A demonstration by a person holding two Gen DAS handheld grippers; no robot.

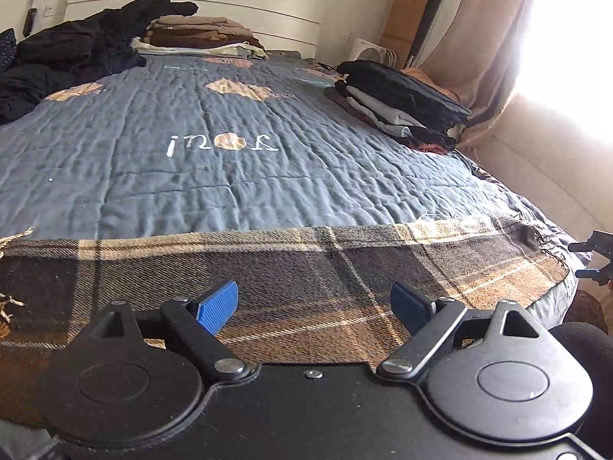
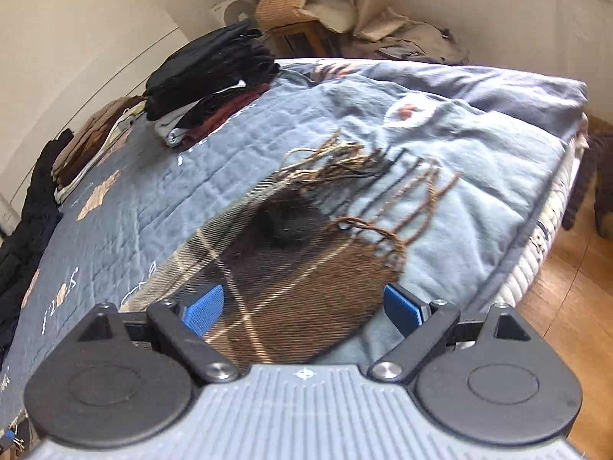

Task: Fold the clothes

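From the left wrist camera, the left gripper (image 1: 316,303) is hovering low over the near end of a brown, black and cream plaid woollen scarf (image 1: 291,276), its blue ribbed pads (image 1: 218,306) standing spread with nothing between them. The scarf is lying flat in a wide band across the near edge of a grey-blue quilted bedspread (image 1: 214,176), with a bit of its fringe showing at the far left. On the far right of the bed a folded stack of black, white and maroon clothes (image 1: 402,103) is sitting near the edge. At the far end, a folded pile of tan and brown garments (image 1: 203,34) is resting by the white headboard (image 1: 237,4), touching a loose heap of black clothes (image 1: 72,57) to its left. A beige curtain (image 1: 471,38) is hanging at the far right beside a bright window. A small black part of the other tool is poking in at the right edge.

From the right wrist camera, which is somewhat blurred, the right gripper (image 2: 302,310) is hanging over the fringed end of the same scarf (image 2: 299,264), jaws spread wide and pinching nothing. The twisted brown tassels (image 2: 345,168) are lying tangled on the bedspread (image 2: 479,161) beyond the pads. The folded dark stack (image 2: 214,73) is sitting at the far left, the tan pile (image 2: 92,142) further left. A woven wicker chair (image 2: 291,4) is standing beyond the bed, and wooden flooring (image 2: 574,306) is showing at the right.
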